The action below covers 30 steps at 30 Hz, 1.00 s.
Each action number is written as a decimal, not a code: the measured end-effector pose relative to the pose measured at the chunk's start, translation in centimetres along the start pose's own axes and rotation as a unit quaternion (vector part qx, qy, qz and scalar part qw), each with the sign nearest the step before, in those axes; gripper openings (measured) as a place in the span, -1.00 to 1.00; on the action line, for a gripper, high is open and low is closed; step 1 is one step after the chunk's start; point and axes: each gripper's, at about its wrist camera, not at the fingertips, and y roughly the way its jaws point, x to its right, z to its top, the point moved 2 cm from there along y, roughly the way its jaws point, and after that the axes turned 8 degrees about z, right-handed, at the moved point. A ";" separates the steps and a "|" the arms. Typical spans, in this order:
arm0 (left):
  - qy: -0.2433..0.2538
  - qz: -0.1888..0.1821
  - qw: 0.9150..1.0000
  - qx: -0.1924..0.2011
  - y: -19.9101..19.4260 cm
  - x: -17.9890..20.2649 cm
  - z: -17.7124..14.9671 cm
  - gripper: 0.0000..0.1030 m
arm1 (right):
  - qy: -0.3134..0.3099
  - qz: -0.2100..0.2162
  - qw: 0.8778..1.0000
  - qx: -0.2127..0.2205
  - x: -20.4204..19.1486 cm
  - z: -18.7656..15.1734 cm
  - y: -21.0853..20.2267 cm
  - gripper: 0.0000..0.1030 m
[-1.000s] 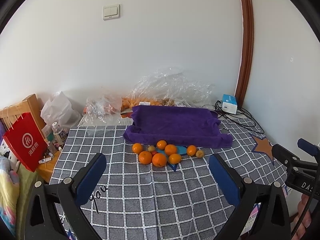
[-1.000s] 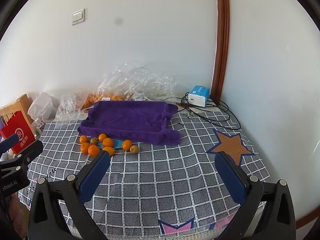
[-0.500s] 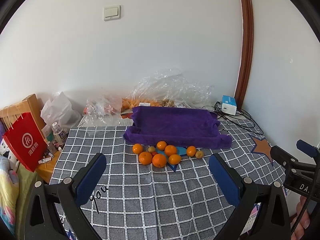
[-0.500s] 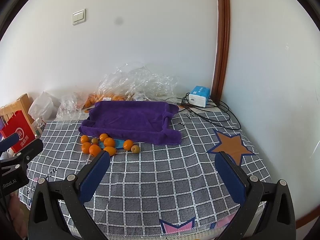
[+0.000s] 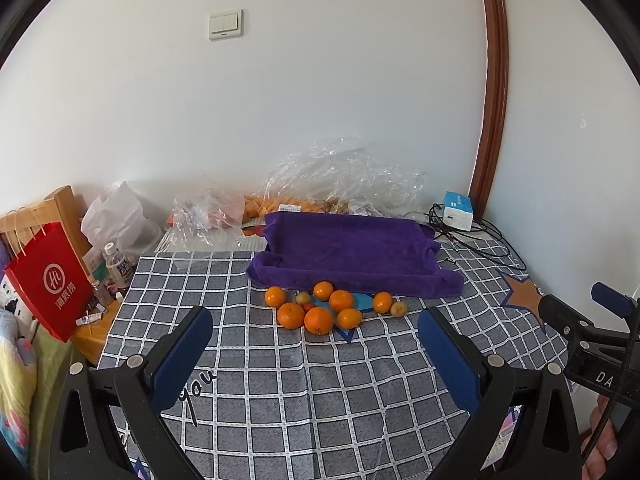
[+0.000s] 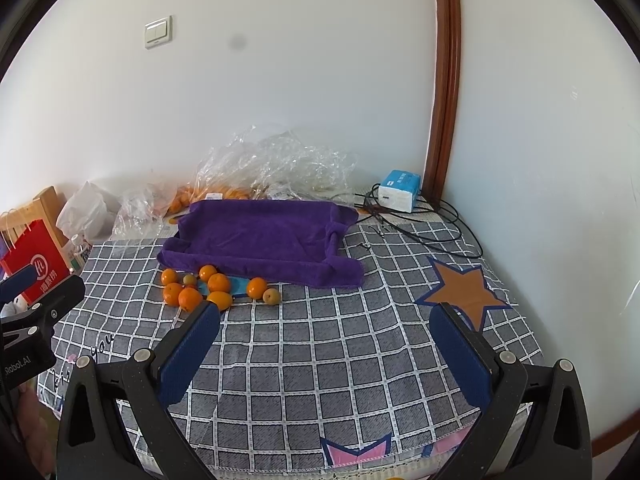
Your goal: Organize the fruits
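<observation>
Orange mandarins cluster at the near edge of the purple towel-lined tray.
Your left gripper and right gripper both hover above the checked cloth, fingers spread wide, holding nothing, well short of the fruit.

Red paper bag left; tissue box, black cables by wall

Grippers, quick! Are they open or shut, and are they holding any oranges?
Left gripper: open, holding nothing, short of the oranges.
Right gripper: open, holding nothing, above the checked cloth.
</observation>
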 end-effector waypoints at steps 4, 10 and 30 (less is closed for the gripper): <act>0.001 0.000 1.000 0.003 -0.2 0.1 -0.1 1.00 | -0.001 0.000 1.000 0.003 -0.1 0.0 -0.1 1.00; 0.000 0.000 1.000 0.003 -0.3 0.1 -0.1 1.00 | -0.002 0.001 1.000 0.003 -0.4 0.0 -0.3 1.00; -0.006 0.019 1.000 -0.009 3.1 -0.8 -0.8 1.00 | 0.020 0.019 1.000 -0.010 0.3 -1.3 2.9 1.00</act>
